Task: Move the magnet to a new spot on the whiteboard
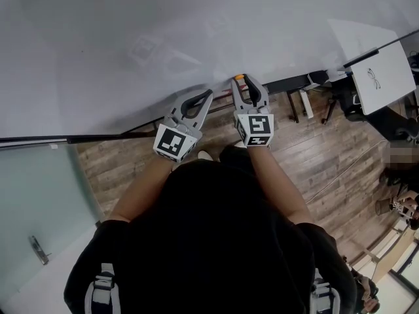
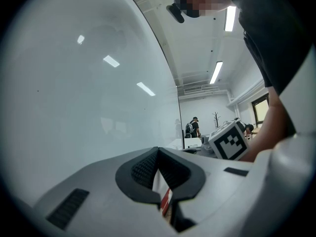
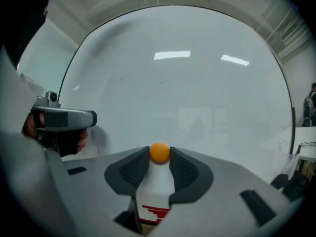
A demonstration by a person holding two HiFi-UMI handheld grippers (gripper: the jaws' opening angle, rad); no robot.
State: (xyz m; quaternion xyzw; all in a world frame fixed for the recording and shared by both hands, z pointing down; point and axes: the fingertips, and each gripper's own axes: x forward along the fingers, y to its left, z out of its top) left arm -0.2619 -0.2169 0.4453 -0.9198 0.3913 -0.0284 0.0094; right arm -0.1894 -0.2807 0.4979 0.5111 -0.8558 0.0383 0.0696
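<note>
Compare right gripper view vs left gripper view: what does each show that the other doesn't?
Right gripper view only: the orange magnet on the whiteboard, between its fingers, and the left gripper seen side-on. Left gripper view only: its own fingers meeting with nothing between them, the right gripper's marker cube, and a person far back. Both: the whiteboard.

This looks like an office or meeting room. A large whiteboard (image 1: 163,38) fills the upper half of the head view, above a wood-plank floor (image 1: 314,156). A white table (image 1: 383,77) stands at upper right and a frosted glass door (image 1: 33,201) at lower left. The left gripper view shows ceiling strip lights (image 2: 216,72) and a coat stand (image 2: 216,117).
</note>
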